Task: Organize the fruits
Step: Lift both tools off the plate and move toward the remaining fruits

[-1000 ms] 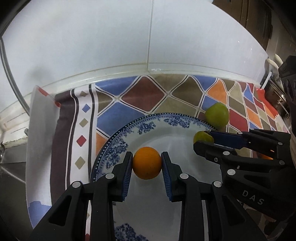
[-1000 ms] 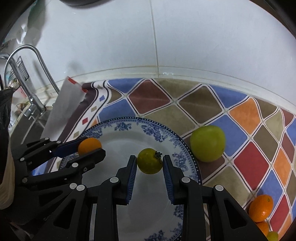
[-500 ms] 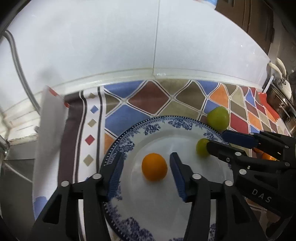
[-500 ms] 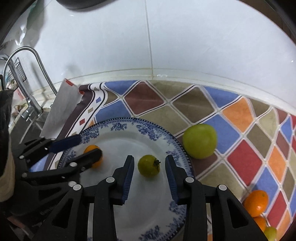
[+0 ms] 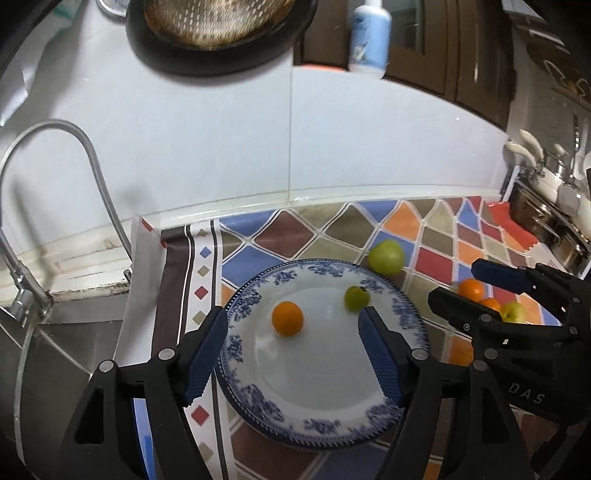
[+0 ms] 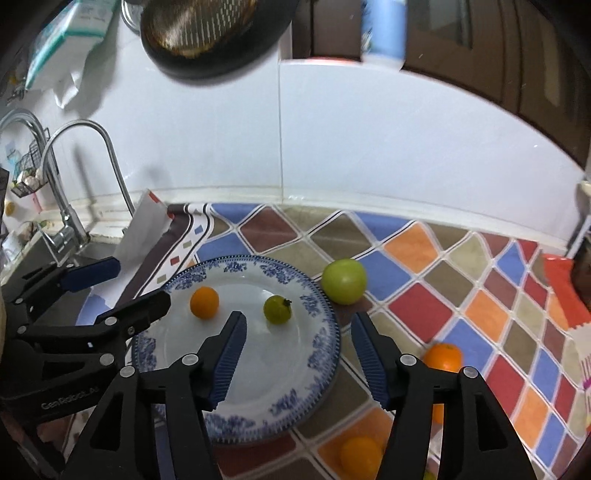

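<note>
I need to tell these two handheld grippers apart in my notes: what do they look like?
Both are matte black plastic linkages with silver rivets and ribbed dark blue pads. The left gripper shows white lettering "GenRobot.AI" on its side in the right wrist view; the right gripper shows "DAS" in the left wrist view. No cables or sleeves are visible.

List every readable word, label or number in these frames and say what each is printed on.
"DAS": on the right gripper body, seen in the left wrist view.
"GenRobot.AI", faint: on the left gripper body, seen in the right wrist view.
Bottle label: too blurred to read.
Packet at top left: too blurred to read.
</note>
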Available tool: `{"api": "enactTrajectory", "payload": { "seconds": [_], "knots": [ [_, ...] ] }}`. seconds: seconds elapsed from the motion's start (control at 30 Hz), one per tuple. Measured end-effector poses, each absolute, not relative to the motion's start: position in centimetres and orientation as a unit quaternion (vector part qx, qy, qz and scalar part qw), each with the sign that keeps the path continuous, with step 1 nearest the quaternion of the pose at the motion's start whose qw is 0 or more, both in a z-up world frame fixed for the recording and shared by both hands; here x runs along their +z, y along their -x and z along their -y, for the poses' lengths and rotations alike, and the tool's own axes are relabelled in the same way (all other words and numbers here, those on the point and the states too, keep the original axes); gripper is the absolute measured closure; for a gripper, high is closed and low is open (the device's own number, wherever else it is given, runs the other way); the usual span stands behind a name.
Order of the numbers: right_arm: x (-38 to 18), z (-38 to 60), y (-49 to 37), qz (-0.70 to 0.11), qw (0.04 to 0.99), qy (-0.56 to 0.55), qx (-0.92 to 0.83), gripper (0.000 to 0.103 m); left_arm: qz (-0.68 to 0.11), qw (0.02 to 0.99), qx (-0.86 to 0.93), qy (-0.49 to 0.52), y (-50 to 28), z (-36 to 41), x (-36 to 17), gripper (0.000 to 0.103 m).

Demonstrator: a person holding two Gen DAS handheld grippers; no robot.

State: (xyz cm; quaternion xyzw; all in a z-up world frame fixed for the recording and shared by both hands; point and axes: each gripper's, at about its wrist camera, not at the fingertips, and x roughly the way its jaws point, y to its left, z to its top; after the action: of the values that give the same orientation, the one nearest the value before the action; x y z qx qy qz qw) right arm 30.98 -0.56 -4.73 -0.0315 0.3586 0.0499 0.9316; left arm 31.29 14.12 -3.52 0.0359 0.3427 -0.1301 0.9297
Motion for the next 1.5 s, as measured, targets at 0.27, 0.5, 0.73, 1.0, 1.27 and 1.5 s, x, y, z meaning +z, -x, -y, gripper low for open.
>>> {"api": "enactTrajectory", "payload": {
  "seconds": [0.27, 0.5, 0.73, 1.0, 1.27, 1.5],
  "knots": [
    [-2.2, 2.4, -25.6, -0.318, 0.947, 0.029, 0.015, 0.034, -0.305, 0.939, -0.151, -0.047, -27.0, -12.4, -1.6, 0.023],
    [-0.4, 4.8, -21.6, -0.294, 0.956, 0.013, -0.009, 0.034, -0.278, 0.943, -0.173, -0.052, -23.8, -10.1, -0.3, 0.018],
    [0.0, 7.3, -18.2, -0.288, 0.957, 0.015, -0.024, 0.034, -0.257, 0.947, -0.183, -0.061, -21.2, -7.5, 0.0, 0.016],
    [-1.2, 10.6, -15.9, -0.303, 0.952, 0.021, -0.026, 0.034, -0.248, 0.948, -0.180, -0.084, -19.3, -4.2, -0.7, 0.015],
    [-3.3, 13.7, -15.1, -0.324, 0.945, 0.010, -0.034, 0.034, -0.242, 0.936, -0.220, -0.130, -18.3, -0.5, -2.7, 0.018],
    [-5.5, 14.9, -14.9, -0.344, 0.939, 0.022, -0.018, 0.035, -0.257, 0.914, -0.271, -0.160, -18.6, 2.4, -5.4, 0.034]
  ]
}}
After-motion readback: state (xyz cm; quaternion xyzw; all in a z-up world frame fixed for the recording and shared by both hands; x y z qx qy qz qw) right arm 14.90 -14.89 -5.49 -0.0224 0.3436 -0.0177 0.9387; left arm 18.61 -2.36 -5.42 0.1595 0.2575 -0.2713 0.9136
